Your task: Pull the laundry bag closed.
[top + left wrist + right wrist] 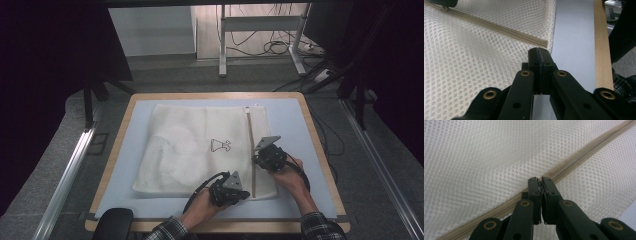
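right gripper (541, 180): jaws pinched narrow right on the beige zipper (584, 160), what is between them too small to tell | left gripper (539, 51): jaws pressed together at the zipper's near end, by the bag's corner | white mesh laundry bag (195, 145): flat on the blue mat (295, 115), mid-table, zipper along its right side

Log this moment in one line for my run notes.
mesh bag flat on table | left claw shut near corner | right claw shut on zipper
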Demonstrator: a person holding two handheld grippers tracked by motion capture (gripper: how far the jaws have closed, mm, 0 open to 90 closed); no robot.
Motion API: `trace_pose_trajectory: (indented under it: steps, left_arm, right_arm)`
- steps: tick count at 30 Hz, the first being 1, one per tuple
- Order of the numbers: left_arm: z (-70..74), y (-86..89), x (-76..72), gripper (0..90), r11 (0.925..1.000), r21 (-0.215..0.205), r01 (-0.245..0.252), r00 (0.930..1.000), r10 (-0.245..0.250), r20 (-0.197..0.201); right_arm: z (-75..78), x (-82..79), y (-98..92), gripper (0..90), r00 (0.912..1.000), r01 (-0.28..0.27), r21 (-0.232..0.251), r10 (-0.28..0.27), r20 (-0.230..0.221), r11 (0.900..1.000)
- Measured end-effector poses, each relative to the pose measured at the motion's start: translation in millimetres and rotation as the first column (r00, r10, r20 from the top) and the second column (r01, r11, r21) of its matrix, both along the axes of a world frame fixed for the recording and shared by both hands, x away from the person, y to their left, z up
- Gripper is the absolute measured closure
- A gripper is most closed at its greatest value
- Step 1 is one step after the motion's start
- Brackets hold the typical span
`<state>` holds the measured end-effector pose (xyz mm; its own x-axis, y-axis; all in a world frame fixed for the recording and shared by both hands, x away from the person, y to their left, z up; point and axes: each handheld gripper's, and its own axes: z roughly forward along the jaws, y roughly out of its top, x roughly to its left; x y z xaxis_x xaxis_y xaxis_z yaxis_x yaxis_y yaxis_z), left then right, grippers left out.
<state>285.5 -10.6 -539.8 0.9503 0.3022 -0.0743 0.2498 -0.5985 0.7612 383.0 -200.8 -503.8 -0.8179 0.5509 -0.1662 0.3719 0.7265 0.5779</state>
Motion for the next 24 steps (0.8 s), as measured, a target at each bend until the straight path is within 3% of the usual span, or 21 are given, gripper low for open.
trace_pose_trajectory:
  steps: [24]
  left_arm:
    - [0.2,-0.2,-0.8,90.0,1.0,0.003,-0.001,1.0,0.001,0.006]
  right_arm:
    - [-0.4,23.3,1.5,86.0,0.9999,0.01,0.002,-0.01,0.011,1.0]
